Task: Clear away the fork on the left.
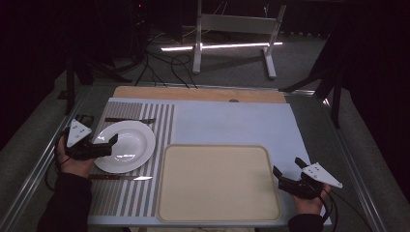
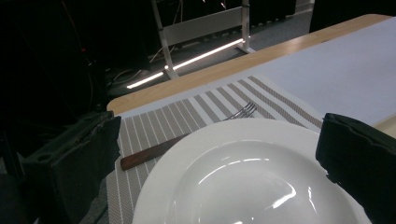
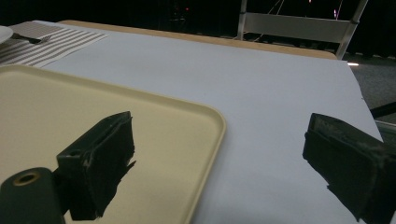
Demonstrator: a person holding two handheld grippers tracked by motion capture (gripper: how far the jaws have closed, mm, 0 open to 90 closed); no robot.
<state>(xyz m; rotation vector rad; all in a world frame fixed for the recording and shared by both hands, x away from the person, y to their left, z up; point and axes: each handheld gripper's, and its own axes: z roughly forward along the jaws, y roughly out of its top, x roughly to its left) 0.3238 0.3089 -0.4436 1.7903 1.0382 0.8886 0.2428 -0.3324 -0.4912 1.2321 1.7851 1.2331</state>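
Note:
A white plate (image 1: 130, 142) lies on a striped placemat (image 1: 163, 130) at the table's left. A fork (image 1: 129, 120) lies beyond it and a knife (image 1: 120, 177) on its near side. My left gripper (image 1: 109, 145) is open at the plate's left rim. In the left gripper view the plate (image 2: 243, 177) and the fork (image 2: 187, 137) show between the wide-apart jaws of that gripper (image 2: 219, 123). A beige tray (image 1: 217, 182) sits front and centre. My right gripper (image 1: 287, 167) is open at its right edge. In the right gripper view one jaw of the gripper (image 3: 219, 119) hangs over the tray (image 3: 70, 107).
A pale blue cover (image 1: 232, 121) spreads over the table, with a wooden edge (image 1: 198, 93) at the far side. Beyond the table a white metal frame (image 1: 232, 24) stands on the floor among cables (image 1: 159, 63). Metal rails run along both table sides.

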